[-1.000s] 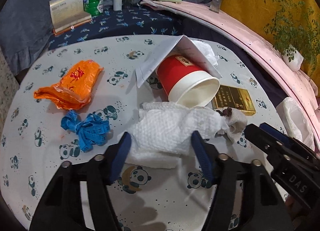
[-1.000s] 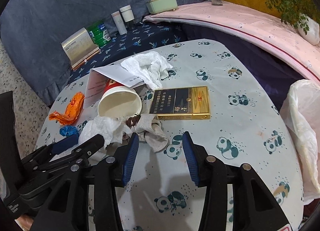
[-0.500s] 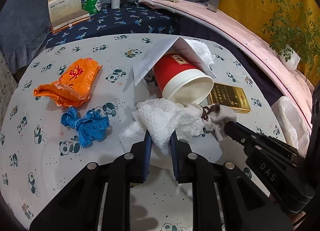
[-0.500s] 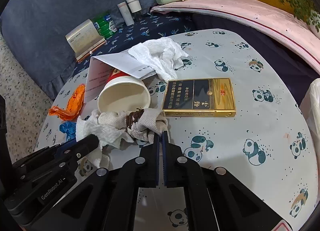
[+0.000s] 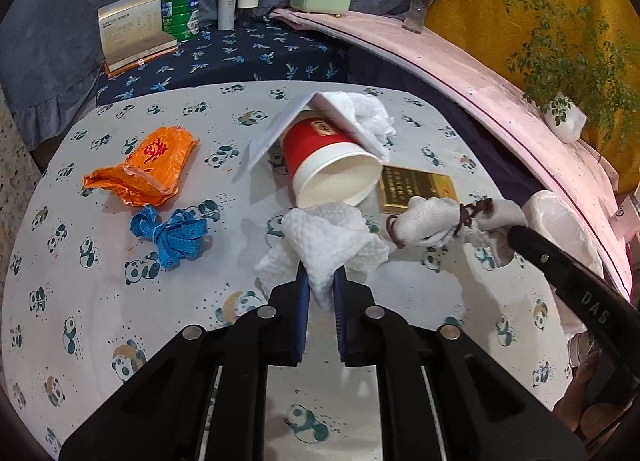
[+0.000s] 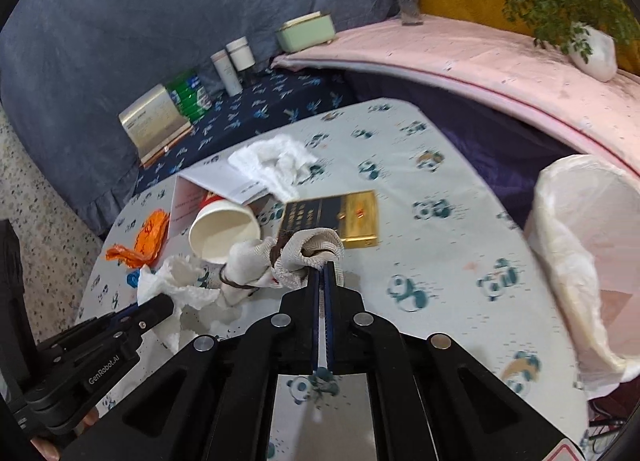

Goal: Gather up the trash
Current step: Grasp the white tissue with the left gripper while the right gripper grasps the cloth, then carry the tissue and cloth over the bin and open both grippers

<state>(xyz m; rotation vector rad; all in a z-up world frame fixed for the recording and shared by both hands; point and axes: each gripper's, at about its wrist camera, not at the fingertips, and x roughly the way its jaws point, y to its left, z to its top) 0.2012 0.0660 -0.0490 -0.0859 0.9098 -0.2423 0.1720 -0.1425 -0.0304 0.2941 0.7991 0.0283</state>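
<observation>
My left gripper (image 5: 320, 281) is shut on a white paper towel (image 5: 328, 241) and holds it just above the panda-print table (image 5: 120, 321). My right gripper (image 6: 323, 267) is shut on a grey-white cloth (image 6: 308, 253) tied with a brown band, lifted off the table; the cloth also shows in the left wrist view (image 5: 432, 217). A red paper cup (image 5: 328, 165) lies on its side under a folded paper (image 5: 288, 121). An orange wrapper (image 5: 148, 165), a blue tape measure (image 5: 172, 233), a gold box (image 5: 416, 189) and a crumpled white tissue (image 6: 276, 161) lie on the table.
A bin lined with a white bag (image 6: 580, 245) stands off the table's right edge. Behind the table a dark shelf holds a box (image 5: 132, 29), green pack (image 5: 180, 17) and bottles (image 5: 240, 1). A pink ledge (image 6: 480, 57) carries a plant and vase.
Both grippers have lifted their loads. The right gripper has carried the cloth up and to the right, away from the cup. The paper towel hangs higher in the left gripper.
</observation>
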